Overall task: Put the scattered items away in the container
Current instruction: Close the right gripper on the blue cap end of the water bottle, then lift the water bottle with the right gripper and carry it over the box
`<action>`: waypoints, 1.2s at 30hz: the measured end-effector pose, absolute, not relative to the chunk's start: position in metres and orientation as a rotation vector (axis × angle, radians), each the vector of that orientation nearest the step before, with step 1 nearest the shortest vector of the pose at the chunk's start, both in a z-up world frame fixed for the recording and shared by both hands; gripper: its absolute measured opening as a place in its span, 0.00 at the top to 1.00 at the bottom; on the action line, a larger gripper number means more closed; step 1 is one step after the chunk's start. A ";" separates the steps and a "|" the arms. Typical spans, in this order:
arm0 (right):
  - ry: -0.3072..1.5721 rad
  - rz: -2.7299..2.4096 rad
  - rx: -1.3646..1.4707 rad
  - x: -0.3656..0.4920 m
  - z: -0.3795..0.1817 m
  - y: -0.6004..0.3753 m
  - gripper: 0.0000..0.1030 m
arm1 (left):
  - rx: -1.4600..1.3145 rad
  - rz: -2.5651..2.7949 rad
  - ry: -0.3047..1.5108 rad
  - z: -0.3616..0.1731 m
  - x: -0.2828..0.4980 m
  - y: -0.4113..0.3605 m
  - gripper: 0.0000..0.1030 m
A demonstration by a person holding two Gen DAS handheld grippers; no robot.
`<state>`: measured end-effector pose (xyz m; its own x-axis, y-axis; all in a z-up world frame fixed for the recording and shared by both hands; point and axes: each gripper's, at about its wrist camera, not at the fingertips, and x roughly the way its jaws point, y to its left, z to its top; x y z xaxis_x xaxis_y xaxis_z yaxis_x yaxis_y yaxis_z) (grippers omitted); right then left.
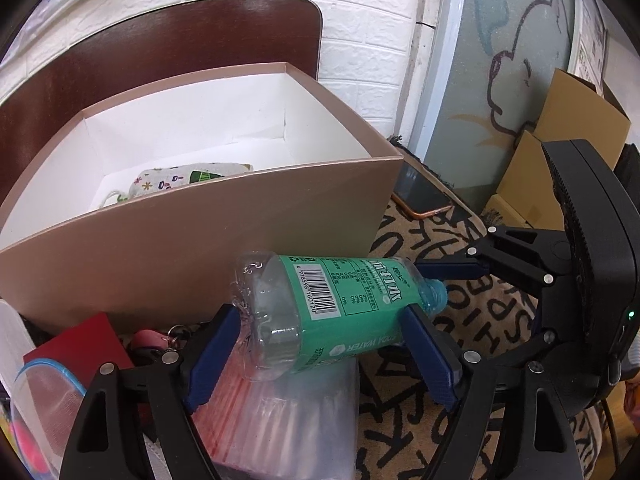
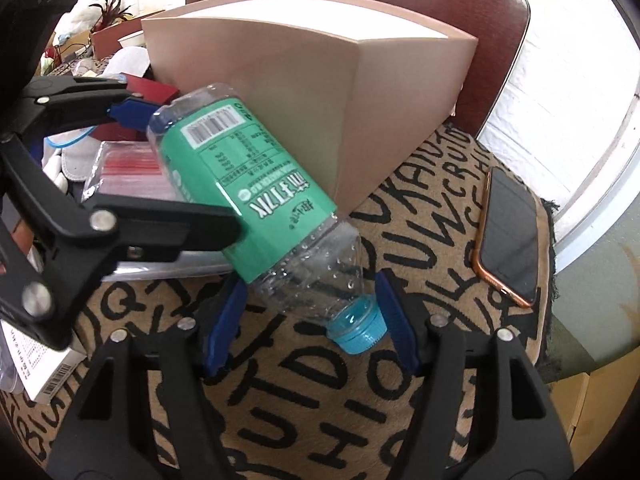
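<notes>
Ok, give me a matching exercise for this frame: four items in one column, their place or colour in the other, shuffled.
Items:
1 soda bottle
2 phone
3 patterned pouch
4 zip-bag packet

Descriptions:
A inside the box
B green label, blue cap
C flat on the lettered cloth, beside the box
D beneath the bottle's base end

Pairs: 1-B, 2-C, 3-A, 4-D

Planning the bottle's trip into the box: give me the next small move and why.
Probably close the right gripper on the neck of the bottle. The bottle lies tilted outside the box, the left gripper apparently clamping its body, while the right fingers straddle the blue cap with a gap. A second grip should steady the lift over the wall.
</notes>
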<state>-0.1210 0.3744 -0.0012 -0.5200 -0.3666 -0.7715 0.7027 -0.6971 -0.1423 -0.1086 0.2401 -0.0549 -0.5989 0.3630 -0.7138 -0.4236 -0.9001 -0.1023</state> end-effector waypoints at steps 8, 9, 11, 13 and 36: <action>0.532 -2.220 0.991 -0.114 0.000 0.376 0.38 | -1.060 2.453 0.064 -0.050 -0.109 0.231 0.20; 0.524 -2.219 0.991 -0.113 0.001 0.376 0.38 | -1.059 2.450 0.061 -0.050 -0.109 0.230 0.20; 0.521 -2.221 0.989 -0.110 0.001 0.376 0.39 | -1.054 2.448 0.057 -0.050 -0.108 0.228 0.20; 0.517 -2.224 0.987 -0.108 0.001 0.375 0.39 | -1.049 2.450 0.057 -0.050 -0.107 0.227 0.20; 0.530 -2.249 0.879 -0.077 0.031 0.357 0.39 | -0.914 2.517 0.069 -0.013 -0.073 0.212 0.22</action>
